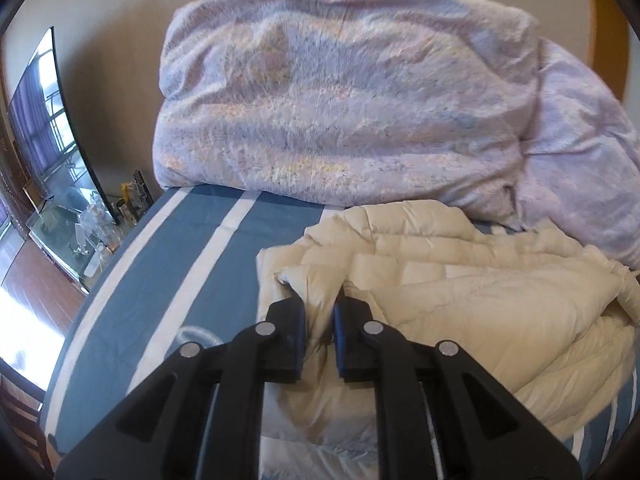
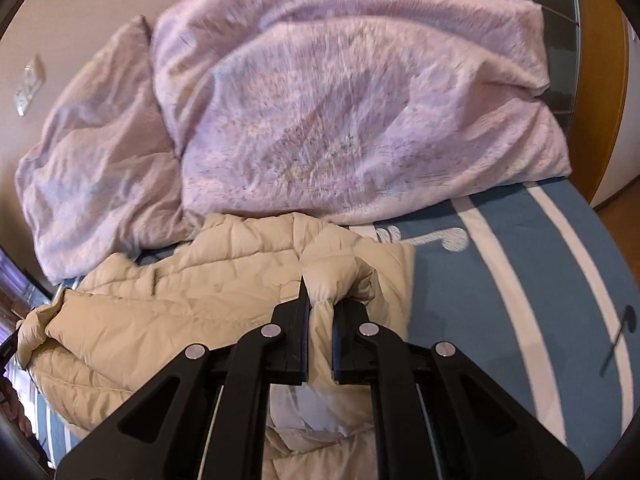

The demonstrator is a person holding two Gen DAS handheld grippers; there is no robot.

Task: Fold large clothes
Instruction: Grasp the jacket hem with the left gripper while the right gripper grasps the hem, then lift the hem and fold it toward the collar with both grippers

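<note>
A cream quilted puffer jacket [image 1: 460, 292] lies bunched on a blue bed sheet with white stripes [image 1: 168, 264]. My left gripper [image 1: 319, 300] is shut on a fold at the jacket's left edge, with fabric pinched between its black fingers [image 1: 286, 340]. In the right wrist view the same jacket [image 2: 180, 300] lies to the left, and my right gripper [image 2: 322, 304] is shut on a puffy fold at the jacket's right edge. The striped sheet [image 2: 500, 280] lies bare to the right of it.
A large crumpled lilac duvet [image 1: 340, 100] is heaped at the back of the bed against the wall; it also fills the back of the right wrist view [image 2: 320, 100]. A television [image 1: 44, 108] and a cluttered glass stand [image 1: 76, 236] are at the left, beyond the bed's edge.
</note>
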